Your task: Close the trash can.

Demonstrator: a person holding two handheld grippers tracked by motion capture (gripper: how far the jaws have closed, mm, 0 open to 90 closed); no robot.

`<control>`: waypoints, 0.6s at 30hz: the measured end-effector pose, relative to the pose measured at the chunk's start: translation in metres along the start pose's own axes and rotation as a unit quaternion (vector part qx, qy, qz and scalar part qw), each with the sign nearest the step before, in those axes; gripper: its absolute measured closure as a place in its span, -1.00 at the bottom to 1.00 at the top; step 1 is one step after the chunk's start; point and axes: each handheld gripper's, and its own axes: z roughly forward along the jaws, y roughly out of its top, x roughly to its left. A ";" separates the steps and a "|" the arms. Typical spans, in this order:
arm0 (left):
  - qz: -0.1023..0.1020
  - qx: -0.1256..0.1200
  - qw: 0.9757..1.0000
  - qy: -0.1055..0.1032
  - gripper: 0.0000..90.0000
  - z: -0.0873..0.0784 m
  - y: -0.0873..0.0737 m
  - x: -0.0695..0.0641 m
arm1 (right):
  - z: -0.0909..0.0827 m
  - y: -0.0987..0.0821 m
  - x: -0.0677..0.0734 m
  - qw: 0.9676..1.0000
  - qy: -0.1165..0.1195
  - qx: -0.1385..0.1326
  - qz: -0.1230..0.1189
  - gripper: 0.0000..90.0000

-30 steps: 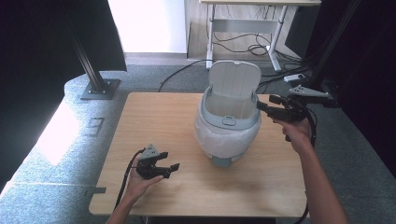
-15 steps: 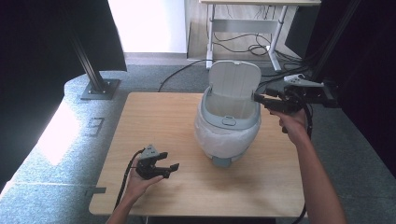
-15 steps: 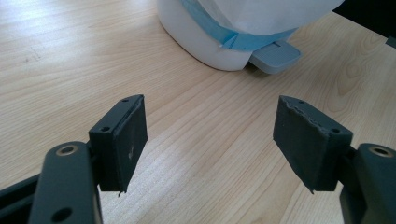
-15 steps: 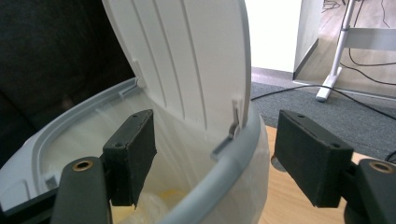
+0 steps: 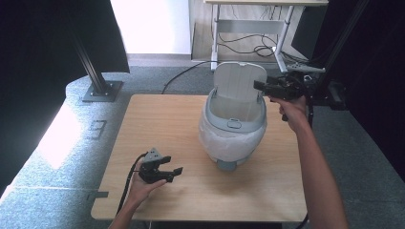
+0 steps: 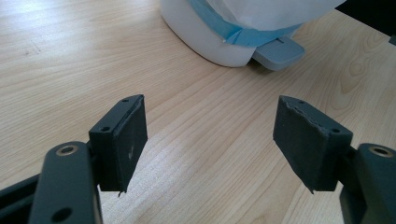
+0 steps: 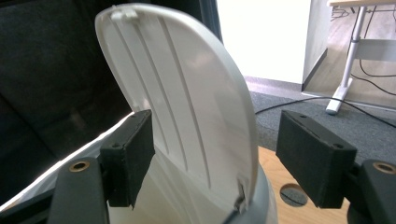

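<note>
Beside the upright bin lid (image 5: 240, 82), right gripper (image 5: 258, 86) fingers were spread, straddling its edge unpinched; a careless push could tip the bin (image 5: 234, 131). Left gripper (image 5: 177, 171) fingers spread, empty.

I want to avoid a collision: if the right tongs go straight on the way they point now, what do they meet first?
Most likely the raised lid of the bin: the open right tongs point at it, its edge between the jaws. Depth is unclear.

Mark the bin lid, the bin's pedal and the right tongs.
bin lid (image 7: 187, 93), right gripper view, ribbed inner face
pedal (image 6: 278, 52), left gripper view, flat grey top
right tongs (image 5: 260, 86), high view, between the jaw tips
</note>
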 end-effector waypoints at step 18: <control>-0.004 -0.001 1.000 -0.004 -0.43 0.000 -0.001 0.001 | -0.002 -0.001 0.015 0.998 0.051 0.005 -0.023 -0.56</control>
